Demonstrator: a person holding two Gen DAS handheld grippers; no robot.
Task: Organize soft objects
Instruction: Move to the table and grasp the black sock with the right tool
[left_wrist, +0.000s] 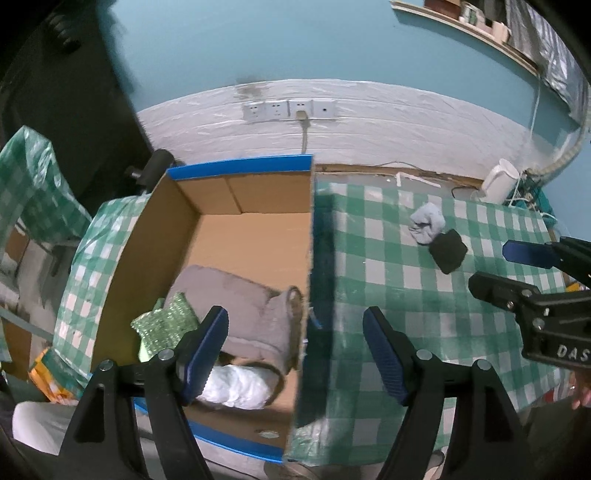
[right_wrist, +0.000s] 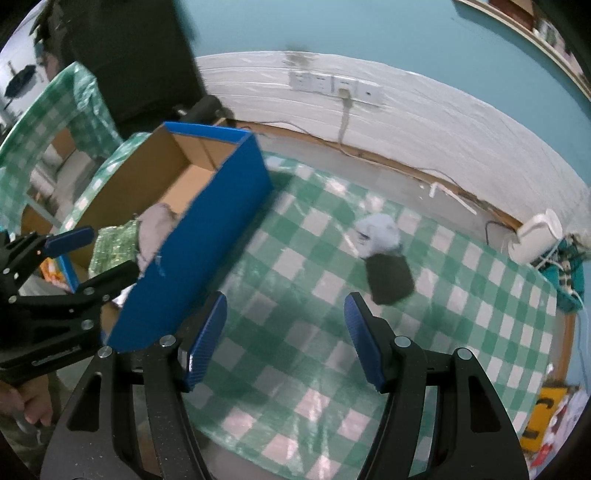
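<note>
**Box part-filled, two soft pieces left on the cloth**

We're over the checked tabletop (right_wrist: 314, 369) now, and the blue cardboard box (left_wrist: 243, 236) on its left side is already carrying cargo: a grey folded towel (left_wrist: 251, 317), a green sparkly cloth (left_wrist: 166, 325) tucked beside it, and something white and crinkled (left_wrist: 236, 387) at the near end. That, we'd say, is the part done.

What's left sits well apart from the box, out towards the far right of the cloth: a pale blue bundle (right_wrist: 380, 234) and a black soft piece (right_wrist: 389, 278), the two touching, the black one nearer to us.

Our left claw (left_wrist: 295, 354) hangs straddling the box's right wall, jaws spread, nothing between the pads. Our right claw (right_wrist: 286, 339) hovers over bare checks, also parted and empty, and it's aimed roughly towards the black piece.

So we reckon we're past the halfway mark, with at least two items to carry across. The far end of the box floor is bare, so there's room. Whether more soft things wait off-frame, we can't tell.
</note>
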